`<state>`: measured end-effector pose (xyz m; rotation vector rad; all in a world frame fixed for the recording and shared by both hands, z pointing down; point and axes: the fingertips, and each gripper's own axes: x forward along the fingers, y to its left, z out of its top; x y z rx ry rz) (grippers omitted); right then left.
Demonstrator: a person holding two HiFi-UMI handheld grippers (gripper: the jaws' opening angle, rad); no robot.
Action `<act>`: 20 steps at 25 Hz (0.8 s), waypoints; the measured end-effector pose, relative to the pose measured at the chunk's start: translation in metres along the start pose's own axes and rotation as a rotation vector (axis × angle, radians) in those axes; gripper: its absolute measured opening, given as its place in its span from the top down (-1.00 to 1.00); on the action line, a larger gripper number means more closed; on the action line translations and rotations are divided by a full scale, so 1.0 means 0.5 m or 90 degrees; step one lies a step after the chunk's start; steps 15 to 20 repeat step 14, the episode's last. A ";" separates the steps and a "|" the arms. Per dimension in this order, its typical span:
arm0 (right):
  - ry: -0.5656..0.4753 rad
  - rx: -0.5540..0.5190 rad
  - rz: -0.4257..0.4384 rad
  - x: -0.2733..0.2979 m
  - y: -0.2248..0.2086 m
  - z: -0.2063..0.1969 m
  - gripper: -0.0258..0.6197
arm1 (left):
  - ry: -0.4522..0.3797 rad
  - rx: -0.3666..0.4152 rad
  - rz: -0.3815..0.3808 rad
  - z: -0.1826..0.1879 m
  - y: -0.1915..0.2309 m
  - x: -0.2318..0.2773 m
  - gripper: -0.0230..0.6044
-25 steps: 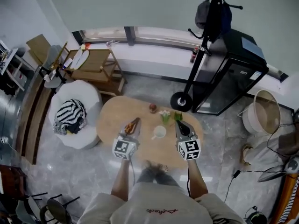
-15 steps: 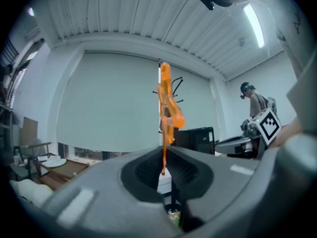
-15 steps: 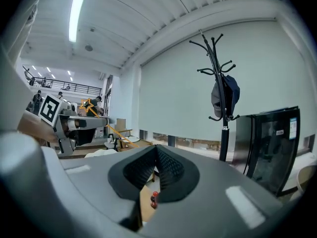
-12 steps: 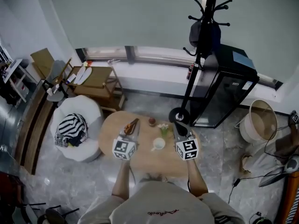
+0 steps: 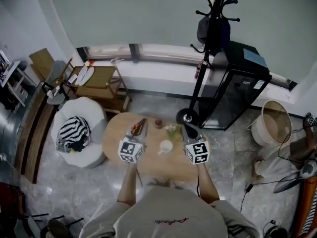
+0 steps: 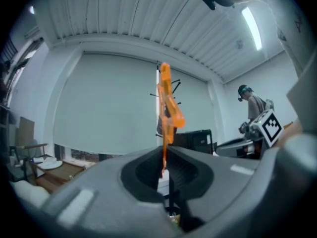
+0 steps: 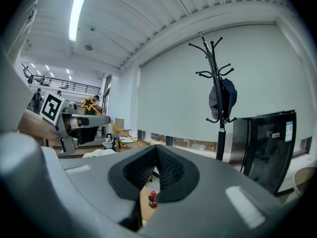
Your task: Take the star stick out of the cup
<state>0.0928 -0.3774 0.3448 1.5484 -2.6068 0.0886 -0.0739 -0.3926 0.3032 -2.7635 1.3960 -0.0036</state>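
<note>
My left gripper (image 5: 137, 130) is shut on the orange star stick (image 5: 139, 126) and hangs over the left part of the round wooden table (image 5: 115, 133). In the left gripper view the star stick (image 6: 167, 108) rises upright from between the closed pads of the left gripper (image 6: 164, 155). The white cup (image 5: 166, 146) stands on the table between the two grippers, apart from the stick. My right gripper (image 5: 190, 132) hovers at the table's right side. In its own view the right gripper (image 7: 156, 152) is shut with nothing in it, and the star (image 7: 90, 104) shows at the left.
A green cup with white flowers (image 5: 171, 131) and a small red thing (image 5: 158, 123) stand at the table's far side. A white seat with a striped cloth (image 5: 74, 133) is at the left. A coat stand (image 5: 205, 53) and a black cabinet (image 5: 237, 88) lie beyond.
Both grippers have risen a little above the table, the left one still holding the star stick. The head view has shifted, so the table looks smaller.
</note>
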 end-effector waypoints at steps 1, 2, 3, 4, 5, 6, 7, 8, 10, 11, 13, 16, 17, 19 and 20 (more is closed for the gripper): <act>0.002 0.001 -0.001 -0.003 -0.001 -0.002 0.91 | -0.001 0.000 -0.001 0.001 -0.001 0.000 0.88; 0.004 0.003 -0.001 -0.004 -0.004 -0.004 0.91 | -0.002 0.000 -0.001 0.002 -0.003 0.002 0.88; 0.006 0.004 0.000 -0.006 -0.005 -0.006 0.91 | -0.003 0.001 -0.001 0.004 -0.004 0.003 0.88; 0.007 0.004 0.000 -0.007 -0.007 -0.007 0.91 | -0.003 0.001 -0.001 0.004 -0.006 0.003 0.88; 0.007 0.005 0.001 -0.008 -0.008 -0.009 0.91 | -0.003 0.001 -0.001 0.005 -0.008 0.004 0.88; 0.007 0.005 0.001 -0.010 -0.009 -0.009 0.91 | -0.002 0.002 -0.001 0.005 -0.011 0.004 0.88; 0.007 0.005 0.002 -0.012 -0.012 -0.009 0.91 | -0.001 0.002 -0.002 0.005 -0.015 0.005 0.89; 0.006 0.005 0.002 -0.013 -0.014 -0.007 0.91 | 0.000 0.002 -0.003 0.006 -0.018 0.006 0.88; 0.005 0.005 0.004 -0.015 -0.012 -0.005 0.91 | 0.001 0.004 -0.003 0.007 -0.021 0.004 0.88; 0.005 0.005 0.006 -0.017 -0.009 -0.005 0.91 | 0.002 0.004 -0.004 0.006 -0.023 0.001 0.89; 0.005 0.005 0.008 -0.022 -0.001 -0.008 0.91 | 0.004 0.005 -0.006 0.003 -0.025 -0.007 0.88; 0.005 0.005 0.009 -0.024 0.004 -0.009 0.91 | 0.005 0.006 -0.007 0.002 -0.027 -0.011 0.88; 0.005 0.005 0.009 -0.024 0.004 -0.009 0.91 | 0.005 0.006 -0.007 0.002 -0.027 -0.011 0.88; 0.005 0.005 0.009 -0.024 0.004 -0.009 0.91 | 0.005 0.006 -0.007 0.002 -0.027 -0.011 0.88; 0.005 0.005 0.009 -0.024 0.004 -0.009 0.91 | 0.005 0.006 -0.007 0.002 -0.027 -0.011 0.88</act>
